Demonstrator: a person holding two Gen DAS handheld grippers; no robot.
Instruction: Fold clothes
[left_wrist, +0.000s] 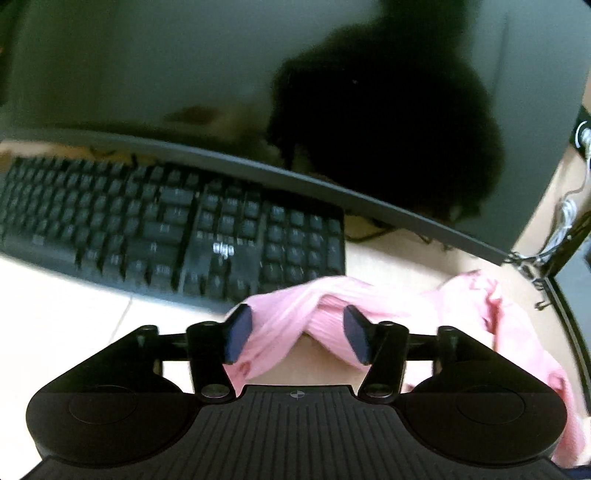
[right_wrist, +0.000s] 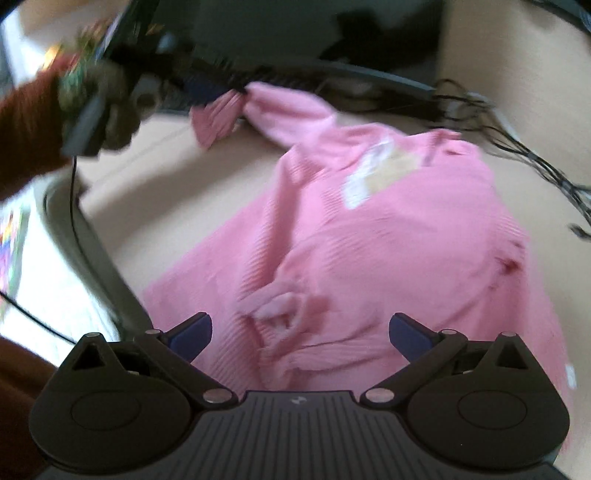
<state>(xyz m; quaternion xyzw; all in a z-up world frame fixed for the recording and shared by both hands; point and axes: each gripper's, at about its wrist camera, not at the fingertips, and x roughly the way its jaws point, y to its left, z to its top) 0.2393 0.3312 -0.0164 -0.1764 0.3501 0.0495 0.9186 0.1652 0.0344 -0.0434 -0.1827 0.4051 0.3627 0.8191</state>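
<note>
- 1 pink garment (right_wrist: 369, 240)
- 1 keyboard (left_wrist: 166, 229)
- 1 monitor (left_wrist: 184, 74)
- 2 grippers: left (left_wrist: 297, 334), right (right_wrist: 301, 334)
- 1 worktop (right_wrist: 177, 177)
- 1 cable tangle (right_wrist: 535, 155), strands uncountable

Left gripper (left_wrist: 297, 334) up close: matte black body with a ribbed centre plate, a small round crosshair mark at its top edge, two round side housings, silver pivot screws, dark navy pads (left_wrist: 238, 334) on black linkage arms. Right gripper (right_wrist: 300, 334), same build, same navy pads (right_wrist: 194, 332). Over in the right view, a rust-red sleeve (right_wrist: 26, 129) and a thin black cable (right_wrist: 75, 206) trailing down
</note>
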